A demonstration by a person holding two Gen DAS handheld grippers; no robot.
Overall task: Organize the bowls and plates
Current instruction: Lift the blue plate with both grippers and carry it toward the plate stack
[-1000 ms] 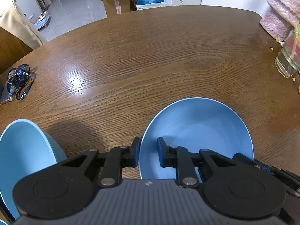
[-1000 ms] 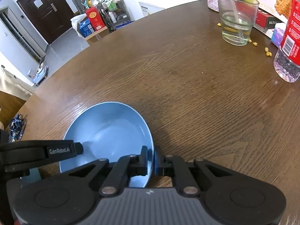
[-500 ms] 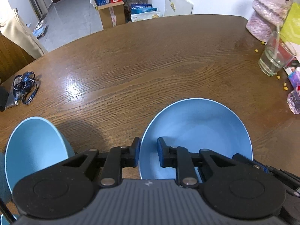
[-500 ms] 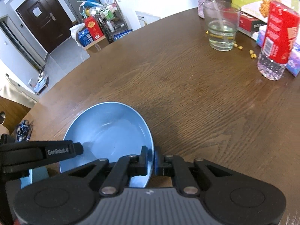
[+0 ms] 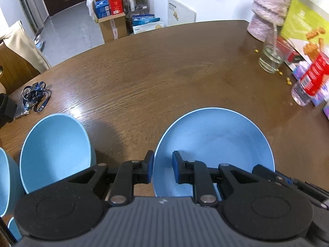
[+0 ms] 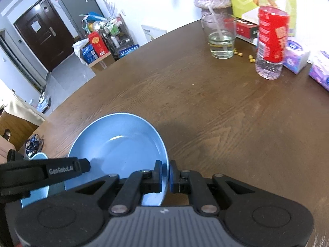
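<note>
A home dining room: wooden table [image 5: 164, 78] with snacks, drinking glass [image 6: 221, 37] at 1 o'clock, front door [image 6: 44, 39] at 10.

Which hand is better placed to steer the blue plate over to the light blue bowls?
Left, probably. The left gripper clamps the blue plate by its rim on the side nearest the light blue bowl, which sits just beside it. The right gripper grips the opposite rim, away from it.

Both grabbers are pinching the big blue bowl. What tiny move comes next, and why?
Probably carry the big blue bowl sideways toward the lighter bowl on its left. The left gripper and right gripper each clamp its rim, and a shadow beneath suggests it is off the table.
</note>
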